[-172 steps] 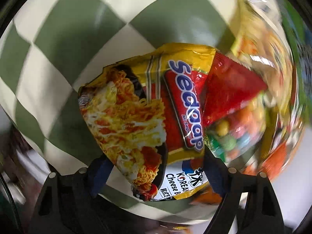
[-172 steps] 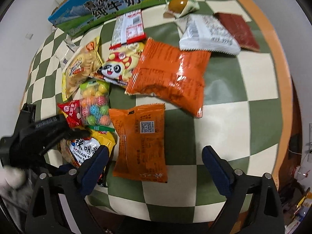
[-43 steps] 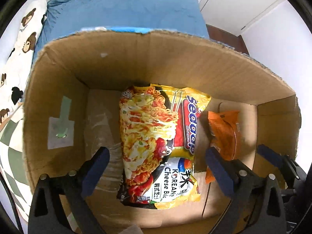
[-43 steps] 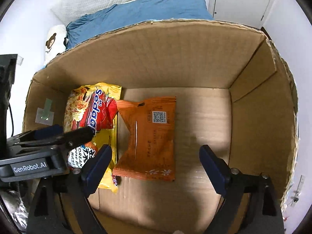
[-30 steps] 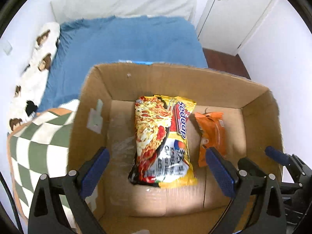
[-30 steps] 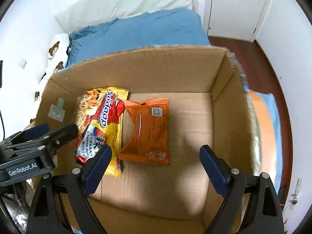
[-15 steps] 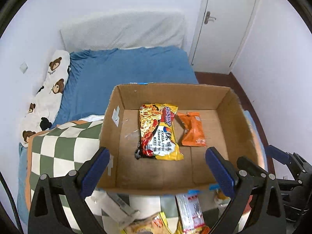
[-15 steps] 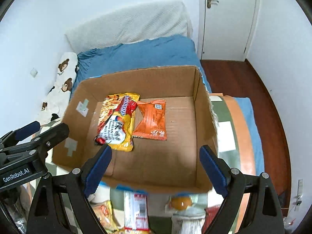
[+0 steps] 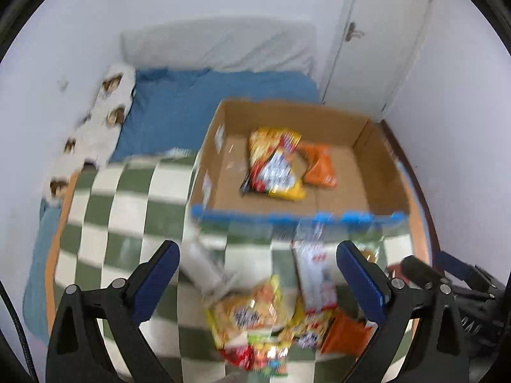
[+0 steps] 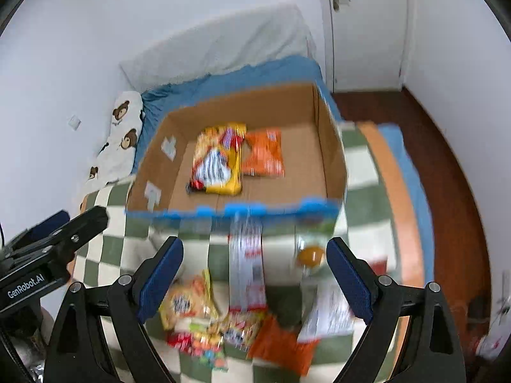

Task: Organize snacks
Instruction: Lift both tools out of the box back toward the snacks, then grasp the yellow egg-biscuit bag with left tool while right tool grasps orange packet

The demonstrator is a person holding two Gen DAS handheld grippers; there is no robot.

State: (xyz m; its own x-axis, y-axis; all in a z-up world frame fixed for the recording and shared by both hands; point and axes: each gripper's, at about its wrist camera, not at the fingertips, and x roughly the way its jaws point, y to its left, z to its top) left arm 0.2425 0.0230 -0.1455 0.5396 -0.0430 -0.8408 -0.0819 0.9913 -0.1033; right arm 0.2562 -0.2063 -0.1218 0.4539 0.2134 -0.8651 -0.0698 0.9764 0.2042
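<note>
An open cardboard box [image 9: 380,172] [image 10: 332,159] stands at the far side of the checked table. Inside lie a yellow noodle packet [image 9: 274,166] [image 10: 220,162] and an orange packet [image 9: 319,169] [image 10: 265,156], side by side. My left gripper [image 9: 258,271] hangs open and empty above the table, well in front of the box. My right gripper [image 10: 255,265] is open and empty too, beside it. Under both lies a heap of snack packets [image 9: 265,319] [image 10: 230,319], blurred by motion.
The green and white checked cloth [image 9: 105,207] covers a round table with an orange rim [image 10: 392,191]. A blue bed [image 9: 191,108] with a bear-print pillow [image 10: 121,134] lies behind the box. A white door [image 10: 367,25] and wood floor [image 10: 447,159] are at the right.
Both grippers have pulled back and up out of the box, leaving the noodle packet and orange packet inside. The table and the snack heap have come into view below them.
</note>
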